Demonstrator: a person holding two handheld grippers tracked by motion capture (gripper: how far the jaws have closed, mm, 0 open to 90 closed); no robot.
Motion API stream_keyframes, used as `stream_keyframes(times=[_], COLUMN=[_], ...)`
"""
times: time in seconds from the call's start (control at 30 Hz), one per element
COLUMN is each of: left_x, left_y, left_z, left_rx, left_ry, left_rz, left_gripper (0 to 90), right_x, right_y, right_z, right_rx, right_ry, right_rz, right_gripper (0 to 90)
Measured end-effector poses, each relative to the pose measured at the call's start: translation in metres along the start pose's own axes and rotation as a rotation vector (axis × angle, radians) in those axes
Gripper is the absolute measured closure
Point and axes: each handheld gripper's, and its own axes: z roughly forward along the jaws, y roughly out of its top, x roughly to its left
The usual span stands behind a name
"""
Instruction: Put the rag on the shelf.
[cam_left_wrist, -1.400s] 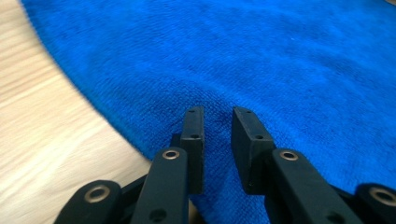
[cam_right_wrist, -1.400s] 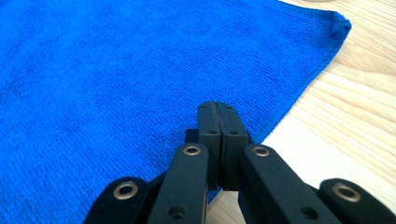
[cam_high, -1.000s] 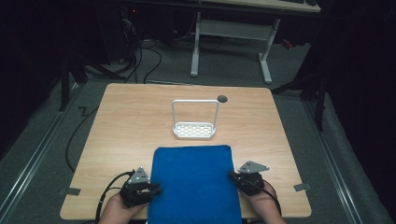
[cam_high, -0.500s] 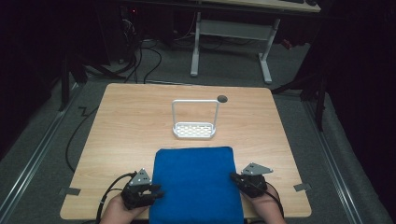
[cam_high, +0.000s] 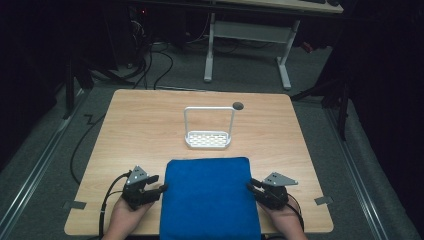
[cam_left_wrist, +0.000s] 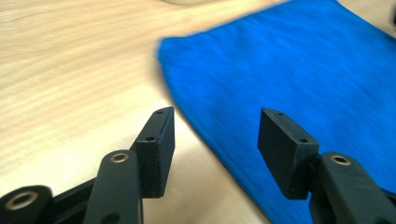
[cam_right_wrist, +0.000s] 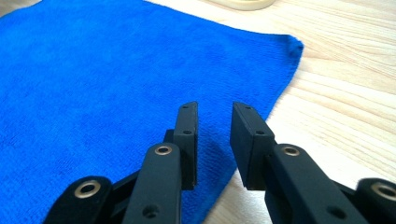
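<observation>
A blue cloth (cam_high: 209, 197) lies flat at the table's near edge, its near side hanging over it. My left gripper (cam_high: 161, 189) is at the cloth's left edge; in the left gripper view it (cam_left_wrist: 215, 135) is wide open, straddling the edge of the blue cloth (cam_left_wrist: 289, 70) with nothing gripped. My right gripper (cam_high: 250, 186) is at the cloth's right edge. Seen in the right gripper view, it (cam_right_wrist: 214, 121) is open by a narrow gap above the edge of the blue cloth (cam_right_wrist: 116, 79), with nothing between the pads.
A white rack (cam_high: 208, 140) with a tall wire handle stands mid-table beyond the cloth; its base (cam_right_wrist: 247, 3) shows far off. A dark round hole (cam_high: 238, 105) sits behind it. The wooden table (cam_high: 140, 135) is bare on both sides. Cables trail off the left.
My left gripper has moved forward and in toward the cloth's left edge. The right gripper has barely shifted. The cloth lies as before.
</observation>
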Motion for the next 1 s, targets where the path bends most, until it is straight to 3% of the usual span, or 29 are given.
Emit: stream_keyframes(times=[0.2, 0.27, 0.33, 0.43, 0.53, 0.57, 0.7, 1.0], left_x=[0.017, 0.018, 0.020, 0.019, 0.018, 0.017, 0.013, 0.010], left_y=[0.014, 0.021, 0.030, 0.037, 0.037, 0.036, 0.035, 0.035], left_z=[0.022, 0.030, 0.043, 0.052, 0.054, 0.054, 0.054, 0.054], left_rx=[-0.007, -0.001, 0.012, 0.019, 0.013, 0.009, 0.016, 0.023], left_ry=[0.042, 0.058, 0.042, 0.057, 0.066, 0.072, 0.084, 0.103], left_rz=[-0.064, -0.056, -0.060, -0.061, -0.066, -0.057, -0.033, -0.002], left_gripper=[49.6, 57.3, 60.1, 63.8, 68.6, 73.8, 81.1, 82.6], right_x=[-0.003, -0.003, -0.003, -0.002, -0.003, -0.003, -0.003, -0.014], right_y=[0.000, 0.000, 0.000, -0.001, -0.001, -0.001, 0.000, 0.022], right_z=[-0.001, -0.001, -0.001, -0.001, 0.000, 0.000, 0.002, 0.020], right_rx=[-0.017, -0.018, -0.017, -0.015, -0.015, -0.017, -0.017, -0.027], right_ry=[0.001, 0.005, 0.006, 0.005, 0.006, 0.005, -0.006, -0.061], right_rz=[0.007, 0.009, 0.004, 0.005, 0.002, -0.003, -0.007, 0.049], right_gripper=[69.9, 69.6, 69.2, 68.4, 67.5, 65.9, 64.2, 58.3])
